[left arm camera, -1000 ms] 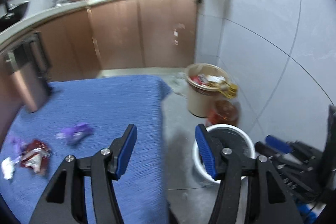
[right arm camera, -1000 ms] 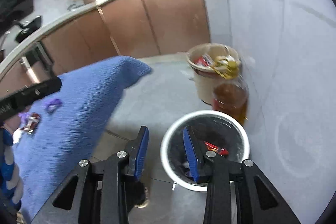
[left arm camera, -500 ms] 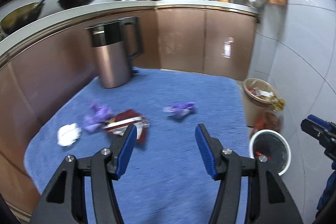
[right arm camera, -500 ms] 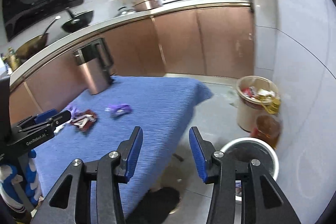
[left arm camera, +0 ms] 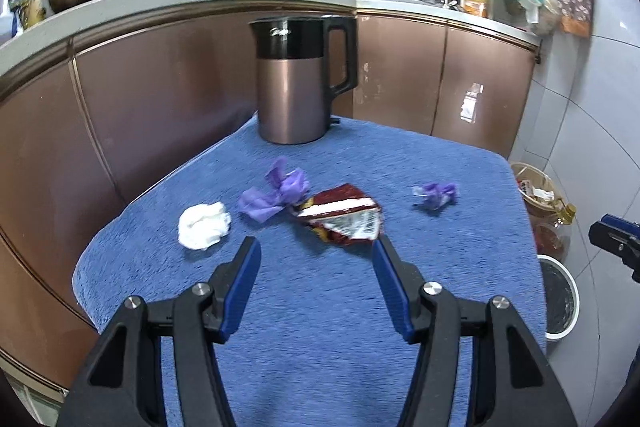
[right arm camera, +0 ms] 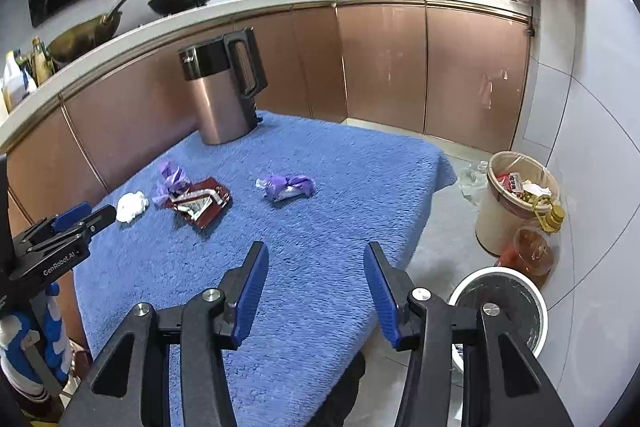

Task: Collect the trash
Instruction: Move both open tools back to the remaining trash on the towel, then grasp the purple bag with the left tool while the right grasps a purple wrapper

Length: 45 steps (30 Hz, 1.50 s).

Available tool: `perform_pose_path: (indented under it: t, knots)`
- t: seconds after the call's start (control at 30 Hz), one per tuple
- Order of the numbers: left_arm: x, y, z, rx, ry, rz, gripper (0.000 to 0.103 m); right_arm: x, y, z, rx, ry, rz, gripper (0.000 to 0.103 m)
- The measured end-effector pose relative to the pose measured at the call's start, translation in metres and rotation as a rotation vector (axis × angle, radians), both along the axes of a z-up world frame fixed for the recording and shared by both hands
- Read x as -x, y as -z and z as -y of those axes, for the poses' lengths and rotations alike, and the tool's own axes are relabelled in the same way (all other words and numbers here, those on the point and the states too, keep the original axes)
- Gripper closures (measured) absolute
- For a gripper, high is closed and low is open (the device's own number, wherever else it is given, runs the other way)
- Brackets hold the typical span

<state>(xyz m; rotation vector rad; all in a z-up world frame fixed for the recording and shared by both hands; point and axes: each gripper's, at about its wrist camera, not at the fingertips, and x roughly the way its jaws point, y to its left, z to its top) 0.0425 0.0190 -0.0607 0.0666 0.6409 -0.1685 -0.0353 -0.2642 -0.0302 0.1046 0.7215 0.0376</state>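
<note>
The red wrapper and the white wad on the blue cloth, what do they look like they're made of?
The torn red snack wrapper looks like metallised plastic film: its opened inside is shiny silver and creased. The crumpled white wad looks like tissue or paper towel, matte and softly folded, though thin cloth can't be ruled out.

The table covering (left arm camera: 320, 327) is a blue cloth with a rough, matt pile; on it, the red snack wrapper (left arm camera: 344, 217) shows a glossy foil lining, with a crumpled white tissue (left arm camera: 203, 225) of soft matt paper at its 9 o'clock. The kettle (left arm camera: 294, 87) has a brushed copper-toned metal body with a satin sheen under a black plastic top and handle. The cabinet doors (left arm camera: 440, 79) are glossy brown, and both grippers (left arm camera: 316, 267) (right arm camera: 315, 273) are matt black plastic with smooth blue pads (left arm camera: 240, 287).
</note>
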Motion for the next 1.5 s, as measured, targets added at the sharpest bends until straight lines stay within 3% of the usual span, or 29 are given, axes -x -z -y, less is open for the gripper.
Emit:
perform_pose_path:
  t: [0.2, 0.33, 0.6, 0.77, 0.97, 1.1, 1.27, 1.43, 1.5]
  knots:
    - [-0.013, 0.016, -0.024, 0.028, -0.029, -0.033, 0.047, -0.016, 0.002, -0.016, -0.017, -0.03, -0.033, 0.055]
    - [-0.022, 0.027, -0.035, 0.035, -0.044, -0.059, 0.039, -0.028, 0.004, -0.027, -0.001, -0.04, -0.049, 0.054]
    - [-0.045, 0.05, -0.081, 0.079, -0.084, -0.121, 0.039, -0.046, 0.007, -0.025, 0.013, -0.018, -0.064, 0.052]
    - [-0.065, 0.054, -0.101, 0.126, -0.054, -0.157, 0.039, -0.062, 0.016, -0.023, 0.017, -0.02, -0.084, 0.05]
    - [-0.1, 0.04, -0.088, 0.227, 0.059, -0.168, 0.039, -0.09, 0.027, -0.034, 0.013, -0.077, -0.105, 0.049]
    - [-0.126, 0.038, -0.065, 0.183, 0.098, -0.159, 0.038, -0.112, 0.031, -0.037, -0.008, -0.109, -0.103, 0.044]
    - [-0.164, 0.053, -0.04, 0.146, 0.134, -0.205, 0.038, -0.144, 0.047, -0.036, -0.024, -0.117, -0.125, 0.04]
    - [-0.194, 0.072, -0.029, 0.105, 0.102, -0.228, 0.038, -0.174, 0.067, -0.027, -0.041, -0.09, -0.139, 0.033]
    - [-0.201, 0.078, -0.029, 0.127, 0.104, -0.244, 0.037, -0.183, 0.074, -0.026, -0.047, -0.086, -0.142, 0.033]
